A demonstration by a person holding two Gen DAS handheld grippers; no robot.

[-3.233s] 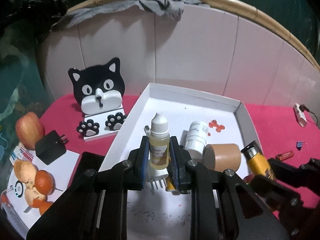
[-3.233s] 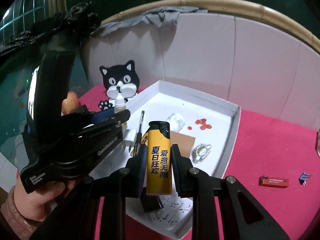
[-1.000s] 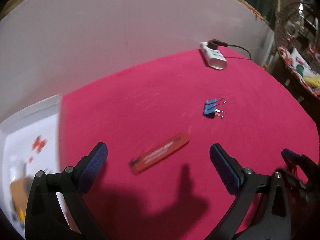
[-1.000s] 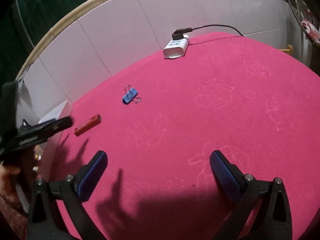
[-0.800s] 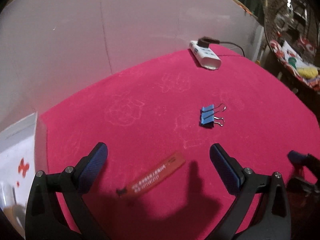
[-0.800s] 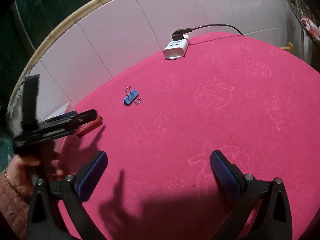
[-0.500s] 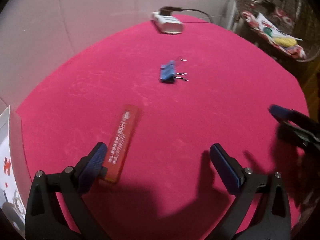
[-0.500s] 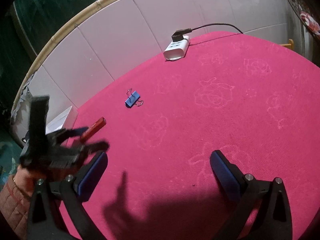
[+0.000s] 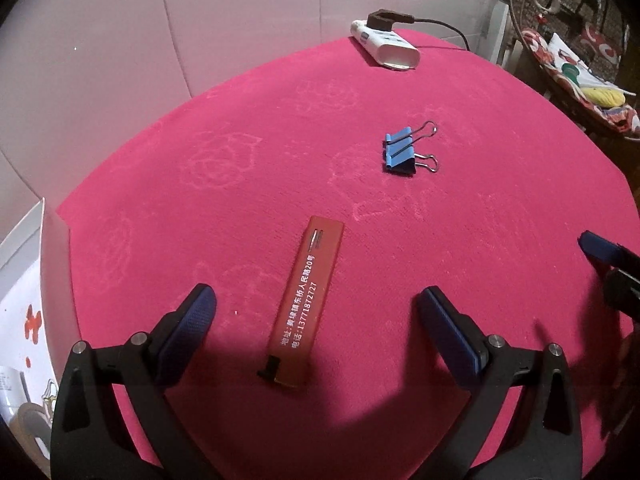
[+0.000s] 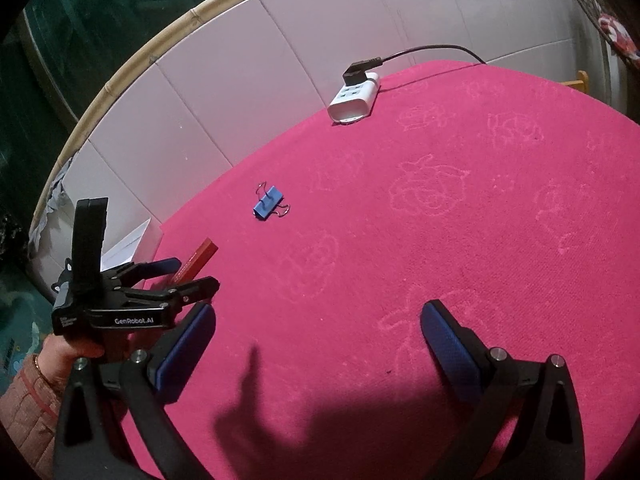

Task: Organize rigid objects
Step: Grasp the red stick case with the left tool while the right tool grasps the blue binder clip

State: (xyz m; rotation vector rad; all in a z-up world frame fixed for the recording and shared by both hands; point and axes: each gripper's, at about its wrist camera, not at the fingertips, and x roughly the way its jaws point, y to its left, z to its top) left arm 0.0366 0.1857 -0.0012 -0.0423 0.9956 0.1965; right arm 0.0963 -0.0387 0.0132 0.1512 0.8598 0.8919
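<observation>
Your left gripper (image 9: 316, 316) has its jaws released and spread wide, and the red lighter (image 9: 306, 308) lies flat on the pink surface (image 9: 240, 152) between the two blue pads (image 9: 188, 324), touching neither of them. The lighter points away from you, with its black end nearest the gripper and white printed characters along its top face. In the right wrist view the same left gripper (image 10: 188, 276) is seen from the side, held in your hand (image 10: 76, 344) close to the left edge of the surface, with the lighter (image 10: 196, 260) just under its tips.

Your right gripper (image 10: 318, 340) also has its jaws released and holds nothing; it hovers over a bare part of the surface, well apart from the lighter.

The blue binder clip (image 9: 402, 154) lies further in, toward the middle of the surface, with its wire handles pointing to the right. The white power strip (image 9: 386, 46) with a black plug in it sits at the far edge, against the white panel wall (image 9: 200, 20). A corner of the white tray (image 9: 24, 280) shows at the left edge of the surface.
</observation>
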